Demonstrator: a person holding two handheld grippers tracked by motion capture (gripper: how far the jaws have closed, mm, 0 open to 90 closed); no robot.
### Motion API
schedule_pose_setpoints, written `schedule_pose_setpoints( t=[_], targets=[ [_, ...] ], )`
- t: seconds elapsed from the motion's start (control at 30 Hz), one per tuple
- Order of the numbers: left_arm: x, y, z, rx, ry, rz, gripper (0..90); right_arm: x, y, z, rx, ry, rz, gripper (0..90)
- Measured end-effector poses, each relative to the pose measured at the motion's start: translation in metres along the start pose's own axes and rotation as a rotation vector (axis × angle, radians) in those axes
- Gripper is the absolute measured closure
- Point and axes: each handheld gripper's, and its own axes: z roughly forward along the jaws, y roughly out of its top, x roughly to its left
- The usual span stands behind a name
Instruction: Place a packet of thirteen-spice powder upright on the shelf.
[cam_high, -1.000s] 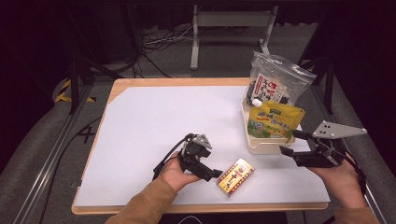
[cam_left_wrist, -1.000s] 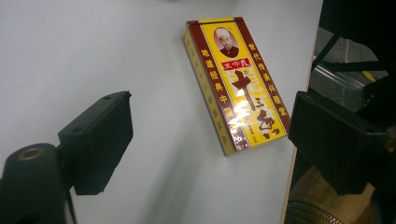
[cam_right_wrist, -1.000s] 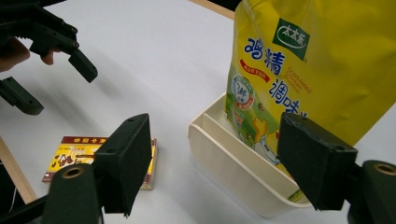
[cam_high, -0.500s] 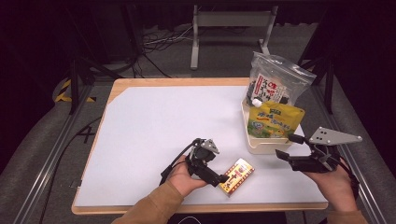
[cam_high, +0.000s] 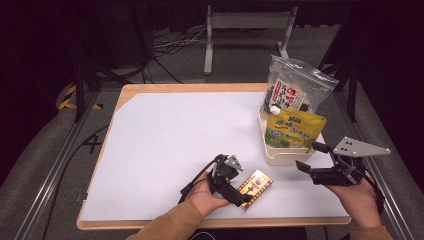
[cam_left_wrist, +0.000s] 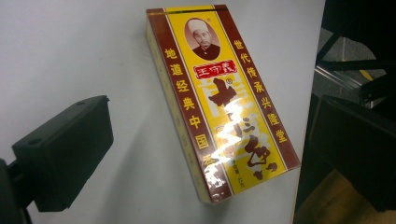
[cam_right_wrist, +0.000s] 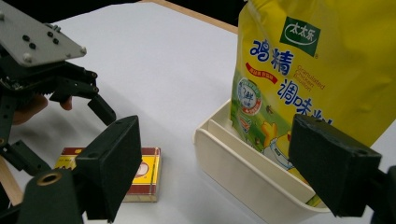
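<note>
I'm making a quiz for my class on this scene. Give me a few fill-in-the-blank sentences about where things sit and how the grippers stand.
1. The red and yellow box lies flat on the ____ mat.
2. The yellow pouch stands inside a cream ____.
3. The left gripper has its jaws ____ beside the box.
4. The right gripper holds ____ between its jaws.

Missing words: white; tray; open; nothing

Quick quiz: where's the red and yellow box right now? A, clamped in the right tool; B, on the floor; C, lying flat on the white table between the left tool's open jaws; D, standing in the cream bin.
C: the red and yellow box lies flat on the white table, the left tool open around it, jaws clear of its sides.
</note>
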Motion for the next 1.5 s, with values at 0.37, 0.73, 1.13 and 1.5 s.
schedule_pose_setpoints(
  t=[0.37, 0.73, 1.13, 1.5],
  targets=[
    [-0.008, -0.001, 0.016, 0.038, 0.005, 0.025, 0.0, 0.0, 0.0, 0.001, -0.006, -0.007, 0.016, 16.7],
    [-0.008, -0.001, 0.023, 0.065, 0.049, 0.029, 3.0, -0.003, -0.001, -0.001, -0.026, 0.008, 0.05, 16.5],
    [-0.018, 0.0, 0.027, 0.09, 0.116, 0.062, 6.0, -0.003, -0.002, 0.002, -0.016, 0.013, 0.048, 16.6],
    [-0.029, -0.001, 0.031, 0.113, 0.193, 0.108, 7.7, -0.001, -0.002, 0.005, -0.011, 0.037, 0.039, 16.7]
  ],
)
